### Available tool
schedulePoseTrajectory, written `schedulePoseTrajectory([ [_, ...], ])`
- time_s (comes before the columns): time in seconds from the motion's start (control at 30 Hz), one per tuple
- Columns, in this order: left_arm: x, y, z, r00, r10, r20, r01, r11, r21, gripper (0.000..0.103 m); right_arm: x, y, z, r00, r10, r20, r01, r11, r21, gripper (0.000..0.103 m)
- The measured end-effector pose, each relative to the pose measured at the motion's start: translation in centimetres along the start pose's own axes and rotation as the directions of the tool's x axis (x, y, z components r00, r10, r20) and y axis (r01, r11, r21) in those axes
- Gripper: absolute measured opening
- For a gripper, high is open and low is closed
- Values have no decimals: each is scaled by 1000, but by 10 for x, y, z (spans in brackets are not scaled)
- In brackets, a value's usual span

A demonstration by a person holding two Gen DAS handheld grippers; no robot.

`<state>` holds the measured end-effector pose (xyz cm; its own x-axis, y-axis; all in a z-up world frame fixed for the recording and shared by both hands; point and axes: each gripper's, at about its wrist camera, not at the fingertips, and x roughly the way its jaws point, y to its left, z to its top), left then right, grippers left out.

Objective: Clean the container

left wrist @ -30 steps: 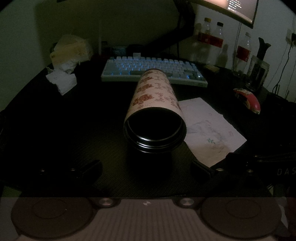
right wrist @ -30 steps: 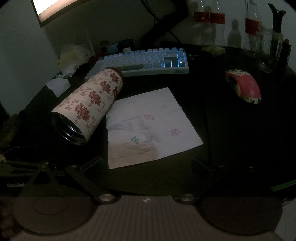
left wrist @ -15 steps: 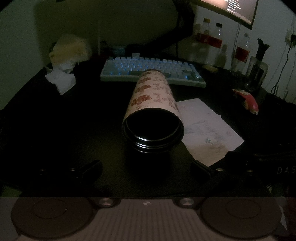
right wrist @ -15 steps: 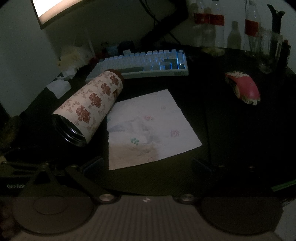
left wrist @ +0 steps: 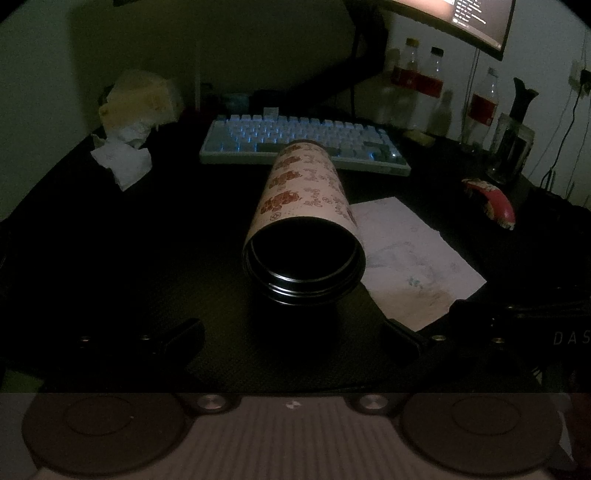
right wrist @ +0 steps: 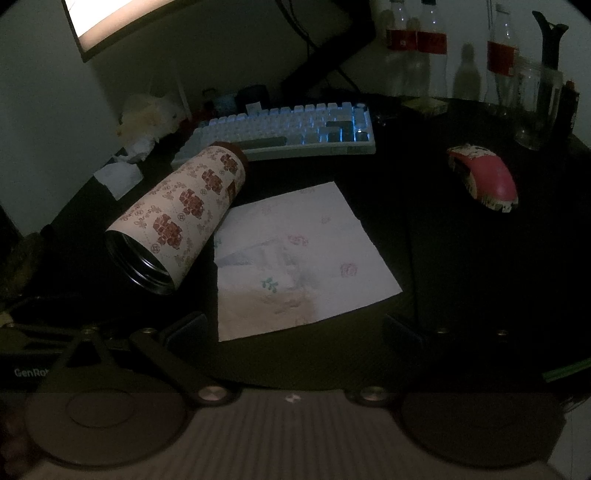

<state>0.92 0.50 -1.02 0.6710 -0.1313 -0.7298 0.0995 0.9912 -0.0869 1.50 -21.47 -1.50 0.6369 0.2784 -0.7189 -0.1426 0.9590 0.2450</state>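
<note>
Left hand-held gripper (left wrist: 293, 338) open, facing container (left wrist: 304, 229) mouth; tissue (right wrist: 295, 262) beside

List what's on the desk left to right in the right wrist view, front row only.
Patterned container lying on its side, printed paper napkin flat beside it, then the pink mouse.

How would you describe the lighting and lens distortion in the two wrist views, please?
Left wrist view: very dim; the container mouth is pure black, the keyboard backlight glows blue, and edges bow from the fisheye. Right wrist view: equally dark; the monitor is blown out white, the paper towel is the brightest surface, and both grippers' jaws are barely distinguishable from the black desk.
</note>
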Motion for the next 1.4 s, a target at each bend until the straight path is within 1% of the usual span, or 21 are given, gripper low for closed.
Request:
schedulePoseTrajectory([
  [0.17,-1,-1,0,1000,5,2,-5,1000,5,103,-2,2,0,1000,14,5,-14,1000,3,103],
  [1.4,0,-3,0,1000,9,-5,-9,1000,2,103,-2,10,-3,1000,9,4,-9,1000,20,103],
])
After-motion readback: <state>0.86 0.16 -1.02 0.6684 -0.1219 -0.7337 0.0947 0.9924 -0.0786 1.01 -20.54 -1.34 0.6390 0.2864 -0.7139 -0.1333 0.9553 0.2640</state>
